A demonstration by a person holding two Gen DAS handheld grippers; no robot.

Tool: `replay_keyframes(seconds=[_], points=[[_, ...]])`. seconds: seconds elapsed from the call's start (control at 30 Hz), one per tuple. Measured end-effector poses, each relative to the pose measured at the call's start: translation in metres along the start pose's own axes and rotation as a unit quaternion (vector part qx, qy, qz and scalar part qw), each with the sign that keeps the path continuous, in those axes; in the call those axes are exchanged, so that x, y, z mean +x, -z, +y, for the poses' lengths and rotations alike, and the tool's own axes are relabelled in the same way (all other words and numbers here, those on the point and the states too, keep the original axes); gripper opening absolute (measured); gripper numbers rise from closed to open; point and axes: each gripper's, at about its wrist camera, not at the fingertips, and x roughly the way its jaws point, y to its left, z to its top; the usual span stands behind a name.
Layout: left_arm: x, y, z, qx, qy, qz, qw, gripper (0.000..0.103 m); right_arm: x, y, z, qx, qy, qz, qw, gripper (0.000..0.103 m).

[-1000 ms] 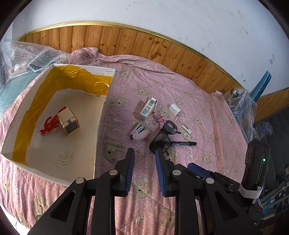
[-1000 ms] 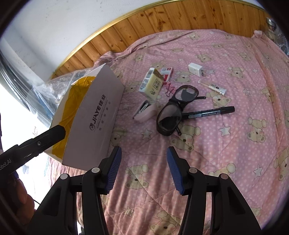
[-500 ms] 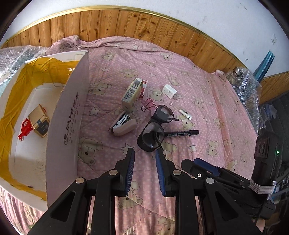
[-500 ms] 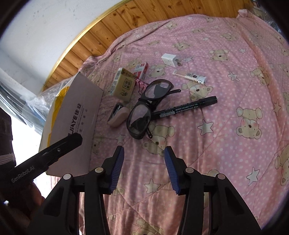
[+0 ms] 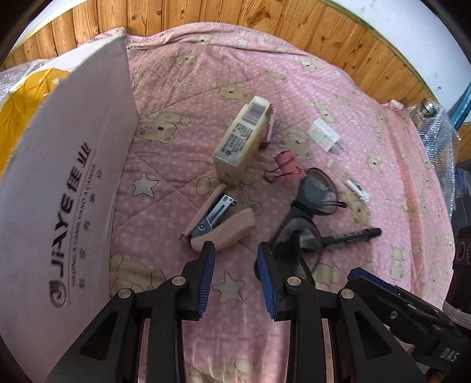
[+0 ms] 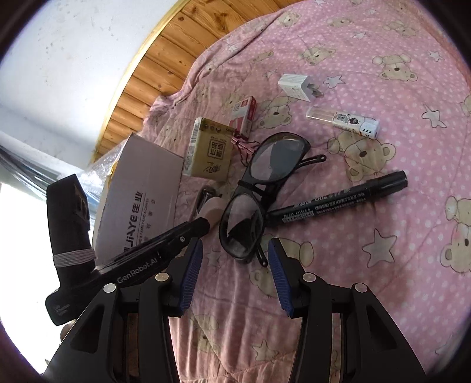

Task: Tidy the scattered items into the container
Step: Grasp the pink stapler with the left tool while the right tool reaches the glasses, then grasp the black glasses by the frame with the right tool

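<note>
1. the left gripper (image 5: 235,262) hangs low over the pink bear-print quilt (image 5: 182,97), its blue-padded jaws parted with nothing between them; its black body reads "genrobot.ai" in the right wrist view.
2. the right gripper (image 6: 235,266) is likewise parted wide and holds nothing, its tips either side of the near lens of the black glasses (image 6: 259,191).
3. just past the left gripper's tips lies a pink stapler (image 5: 220,222), its metal underside facing up; the left fingertip overlaps its near edge in the view, and whether it touches cannot be told.
4. the glasses lie folded, one lens resting over the end of a black marker pen (image 6: 338,203) with white print along its barrel, too small to read.
5. left of the stapler stands the white wall of the cardboard box (image 5: 67,191), printed "jiaye" with chinese characters and a smaller line beneath; yellow tape (image 5: 20,100) lines its inside.
6. farther on, a yellowish-gold carton (image 5: 241,138) with a barcode and dense print leans on a red-and-white small box (image 6: 244,113).
7. a pink binder clip (image 5: 285,168) sits between the carton and the glasses.
8. beyond lie a white lighter (image 6: 343,122) with a qr code and a white charger plug (image 6: 298,87).
9. wooden wall panelling (image 5: 206,14) runs behind the quilt.
</note>
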Motion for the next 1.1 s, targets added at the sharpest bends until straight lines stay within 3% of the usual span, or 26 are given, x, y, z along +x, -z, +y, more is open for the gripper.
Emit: replay_keyframes(seconds=[0.03,0.1,0.27,0.37,0.47,0.53,0.6,0.67,0.73,0.9,1.1], points=[[0.004,-0.002,0.001,0.000,0.001,0.000,1.0000,0.032,0.004,-0.004,-0.002,0.002,0.001,0.001,1.000,0.049],[0.006,-0.007,-0.001,0.010,-0.004,-0.017,0.9998,0.042,0.014,-0.011,-0.006,0.007,0.005,0.004,1.000,0.050],[0.015,-0.020,-0.004,0.029,-0.011,-0.033,0.9990,0.044,0.031,-0.029,-0.009,0.009,0.000,0.001,1.000,0.050],[0.020,-0.026,-0.004,0.035,-0.024,-0.039,0.9983,0.050,0.040,-0.038,-0.008,0.009,-0.002,0.003,1.000,0.049],[0.030,-0.030,0.005,0.026,-0.040,-0.031,0.9984,0.052,0.054,-0.045,-0.007,0.013,0.005,0.025,1.000,0.050],[0.043,-0.031,0.021,-0.002,-0.030,-0.005,0.9995,0.051,0.062,-0.046,-0.007,0.013,0.014,0.027,0.999,0.050],[0.040,-0.031,0.028,-0.012,-0.010,-0.020,0.9997,0.048,0.065,-0.047,-0.004,0.002,0.023,0.026,0.999,0.037],[0.040,-0.031,0.030,-0.010,-0.017,-0.027,0.9994,0.031,0.064,-0.046,-0.005,0.003,0.021,0.022,1.000,0.032],[0.039,-0.029,0.030,-0.011,-0.008,-0.029,0.9995,0.030,0.060,-0.046,-0.003,-0.004,0.014,0.018,1.000,0.013],[0.034,-0.024,0.027,-0.014,0.006,-0.029,0.9995,0.030,0.051,-0.045,0.004,-0.018,0.030,0.018,0.999,0.008],[0.020,-0.014,0.025,-0.011,0.014,-0.038,0.9991,0.029,0.044,-0.042,0.007,-0.007,0.020,0.022,1.000,0.004]])
